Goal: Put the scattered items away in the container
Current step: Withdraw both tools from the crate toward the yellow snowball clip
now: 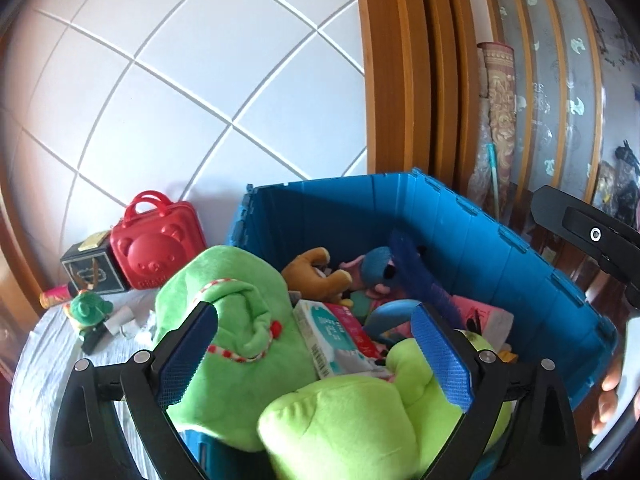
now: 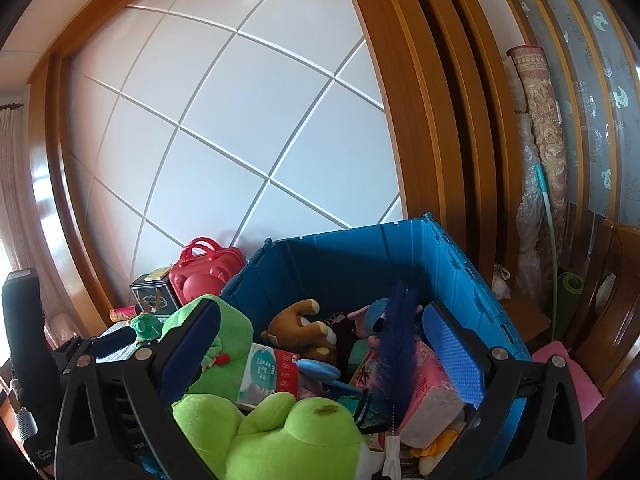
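1. The blue bin stands against the tiled wall, packed with toys and boxes.
2. The left claw is spread wide above the bin's near edge, gripping nothing; a green plush bulges between its fingers.
3. The right claw is likewise wide open and empty over the bin.
4. In the bin lie a brown bear, a dark blue feather, a pink tissue pack and a red-and-white box with Chinese print too small to read.
5. Left of the bin sit a red bear case, its embossed lettering unreadable, and a black box.
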Motion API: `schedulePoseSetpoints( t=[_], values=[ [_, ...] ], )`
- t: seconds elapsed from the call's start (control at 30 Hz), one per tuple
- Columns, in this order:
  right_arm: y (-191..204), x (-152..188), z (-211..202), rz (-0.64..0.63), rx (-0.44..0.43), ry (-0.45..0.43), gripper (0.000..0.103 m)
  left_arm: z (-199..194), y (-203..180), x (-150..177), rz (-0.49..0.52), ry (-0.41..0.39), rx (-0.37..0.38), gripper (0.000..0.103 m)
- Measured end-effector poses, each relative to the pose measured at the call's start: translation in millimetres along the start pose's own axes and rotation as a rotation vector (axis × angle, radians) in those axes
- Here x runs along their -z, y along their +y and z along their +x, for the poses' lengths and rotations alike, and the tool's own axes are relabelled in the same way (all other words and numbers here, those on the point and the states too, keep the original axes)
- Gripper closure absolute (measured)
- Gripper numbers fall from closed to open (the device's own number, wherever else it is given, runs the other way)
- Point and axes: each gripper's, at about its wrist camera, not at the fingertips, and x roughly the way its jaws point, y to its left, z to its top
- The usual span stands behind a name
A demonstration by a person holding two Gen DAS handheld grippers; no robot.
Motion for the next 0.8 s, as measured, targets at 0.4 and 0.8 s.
schedulePoseSetpoints(
  t=[0.4, 0.8],
  values=[
    [46, 14, -13, -0.022, -0.059, -0.002, 0.000, -50, 58, 22, -0.078, -0.042, -0.082, 0.001],
    [178, 50, 25, -0.082, -0.132, 0.047, 0.000, -77, 198, 88, -0.195, 0.006, -0.229, 0.001]
  ],
)
